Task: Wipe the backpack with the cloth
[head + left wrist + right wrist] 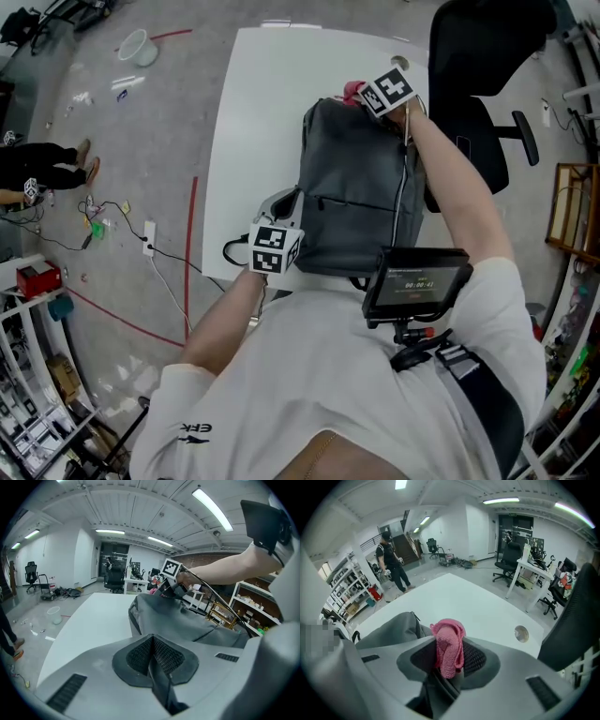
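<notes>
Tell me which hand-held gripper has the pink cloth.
The right hand-held gripper, at the far end of the backpack: the pink cloth is pinched in its jaws. The left hand-held gripper pinches only a dark strap.

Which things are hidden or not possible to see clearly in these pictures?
Head view: the right gripper's marker cube covers most of the cloth.
Head view: the person's screen hides the backpack's near end.
Left gripper view: the left gripper's body hides where its pinched strap leads.

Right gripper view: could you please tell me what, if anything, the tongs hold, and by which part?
The right tongs grip the pink cloth by a bunched fold; the rest bulges past the tips.
</notes>
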The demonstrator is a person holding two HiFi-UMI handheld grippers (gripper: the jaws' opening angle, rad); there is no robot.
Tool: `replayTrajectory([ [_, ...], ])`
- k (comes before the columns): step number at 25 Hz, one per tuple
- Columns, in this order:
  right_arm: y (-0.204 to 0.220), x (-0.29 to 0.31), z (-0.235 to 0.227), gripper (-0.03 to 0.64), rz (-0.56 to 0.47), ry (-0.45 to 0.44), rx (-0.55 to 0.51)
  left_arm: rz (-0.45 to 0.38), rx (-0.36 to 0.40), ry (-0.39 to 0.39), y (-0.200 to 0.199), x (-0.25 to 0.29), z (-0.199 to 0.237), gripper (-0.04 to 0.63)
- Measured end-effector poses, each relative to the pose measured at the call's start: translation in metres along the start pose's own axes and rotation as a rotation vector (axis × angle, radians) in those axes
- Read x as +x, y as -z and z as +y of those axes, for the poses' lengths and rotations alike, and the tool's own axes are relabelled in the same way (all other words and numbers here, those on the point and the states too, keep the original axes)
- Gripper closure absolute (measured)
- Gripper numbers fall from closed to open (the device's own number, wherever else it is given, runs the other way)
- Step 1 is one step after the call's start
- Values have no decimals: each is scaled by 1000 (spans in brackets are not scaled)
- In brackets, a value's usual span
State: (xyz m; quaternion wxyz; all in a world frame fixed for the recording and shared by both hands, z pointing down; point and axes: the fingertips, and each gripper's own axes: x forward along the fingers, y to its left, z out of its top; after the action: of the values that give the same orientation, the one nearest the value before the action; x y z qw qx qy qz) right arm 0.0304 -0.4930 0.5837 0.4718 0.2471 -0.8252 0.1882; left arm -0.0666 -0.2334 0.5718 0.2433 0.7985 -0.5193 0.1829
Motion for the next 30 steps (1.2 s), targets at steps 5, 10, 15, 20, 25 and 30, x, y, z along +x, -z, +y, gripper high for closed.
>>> replayTrajectory([
  [5, 33, -16, -25, 488, 77, 25, 19, 10, -5, 5, 5, 0, -1, 592],
  [10, 65, -30, -52, 488, 144, 70, 46, 12, -14, 13, 9, 3, 4, 592],
  [15, 92, -41, -75, 488, 182, 111, 103, 15, -22, 16, 13, 4, 10, 592],
  [20, 113, -50, -93, 488, 201, 150, 153, 13, -29, 24, 14, 7, 11, 592],
  [25, 112, -51, -95, 488, 193, 167, 159, 12, -32, 25, 15, 7, 10, 592],
  [30, 74, -49, -84, 488, 92, 147, 137, 9, -31, 21, 12, 6, 5, 592],
])
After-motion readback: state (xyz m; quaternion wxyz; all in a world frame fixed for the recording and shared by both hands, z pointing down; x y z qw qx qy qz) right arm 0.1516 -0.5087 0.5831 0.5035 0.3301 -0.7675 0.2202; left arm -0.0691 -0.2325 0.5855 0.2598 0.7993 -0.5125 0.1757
